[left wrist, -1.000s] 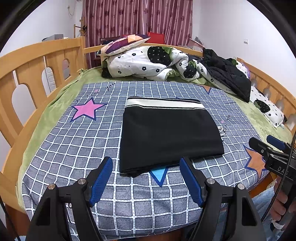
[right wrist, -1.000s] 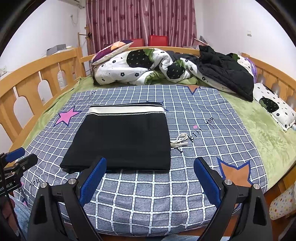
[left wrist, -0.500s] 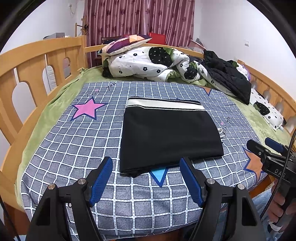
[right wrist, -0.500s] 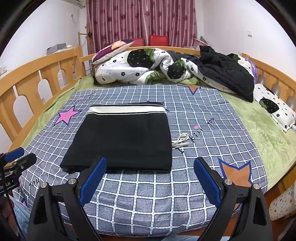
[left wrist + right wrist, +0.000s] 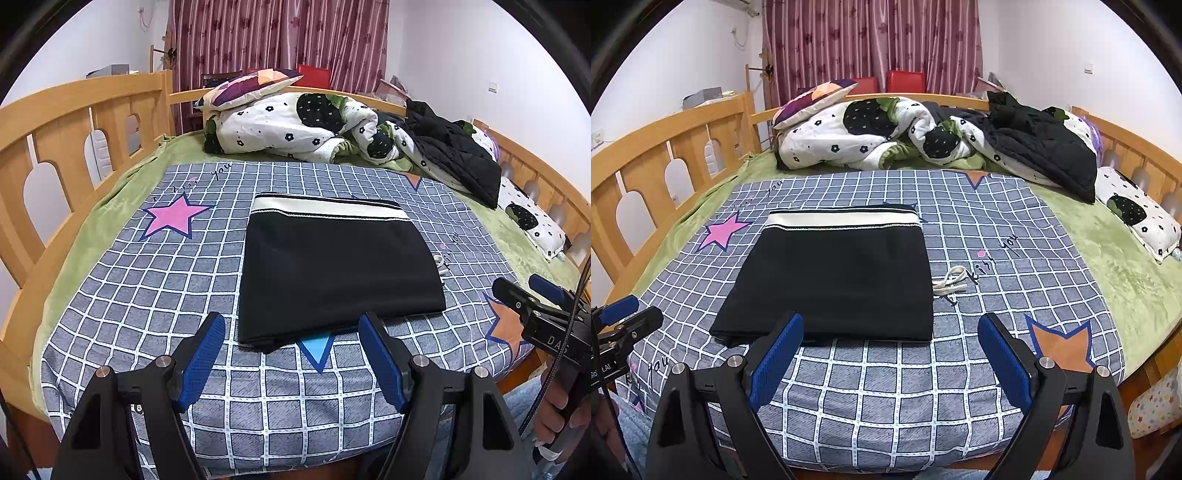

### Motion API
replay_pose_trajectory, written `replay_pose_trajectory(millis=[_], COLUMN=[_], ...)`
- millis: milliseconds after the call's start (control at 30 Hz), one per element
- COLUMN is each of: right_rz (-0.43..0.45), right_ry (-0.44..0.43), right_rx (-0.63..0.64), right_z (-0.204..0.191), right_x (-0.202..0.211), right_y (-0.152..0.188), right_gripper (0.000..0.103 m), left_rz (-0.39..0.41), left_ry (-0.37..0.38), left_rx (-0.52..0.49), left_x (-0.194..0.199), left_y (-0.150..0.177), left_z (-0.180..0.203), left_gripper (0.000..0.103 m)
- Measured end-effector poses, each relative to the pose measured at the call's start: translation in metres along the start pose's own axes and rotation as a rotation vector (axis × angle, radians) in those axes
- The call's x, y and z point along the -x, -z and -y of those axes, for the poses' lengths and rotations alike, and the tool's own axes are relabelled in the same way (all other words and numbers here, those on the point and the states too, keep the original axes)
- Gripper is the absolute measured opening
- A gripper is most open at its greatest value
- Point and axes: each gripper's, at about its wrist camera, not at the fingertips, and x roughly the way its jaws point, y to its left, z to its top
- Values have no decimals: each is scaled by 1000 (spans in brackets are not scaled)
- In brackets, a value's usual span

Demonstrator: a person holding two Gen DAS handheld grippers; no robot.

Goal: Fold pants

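The black pants (image 5: 332, 266) lie folded into a flat rectangle on the checked bedspread (image 5: 147, 288), cream waistband at the far edge. They also show in the right wrist view (image 5: 834, 280), with a white drawstring (image 5: 951, 282) poking out at their right side. My left gripper (image 5: 291, 354) is open and empty, held above the bed's near edge just short of the pants' near edge. My right gripper (image 5: 890, 354) is open and empty, also held back from the pants. Each gripper shows at the edge of the other's view.
A crumpled floral duvet (image 5: 295, 125), a patterned pillow (image 5: 247, 86) and a black jacket (image 5: 454, 155) lie piled at the head of the bed. Wooden rails (image 5: 74, 122) run along both sides. A small floral pillow (image 5: 1137, 210) lies on the green blanket at the right.
Both grippers have drifted back slightly from the bed. The pants have not moved.
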Motion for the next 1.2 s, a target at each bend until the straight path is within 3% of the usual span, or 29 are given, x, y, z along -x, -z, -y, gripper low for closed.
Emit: replay_pose_trajectory(millis=[1200], right_rz=[0], right_ry=[10], right_rx=[17], right_z=[1], right_x=[-1], right_y=[2], right_gripper=[94], left_rz=[8], left_ry=[2], left_rx=[4], left_x=[3], left_y=[0], left_z=[-1], left_gripper=[73])
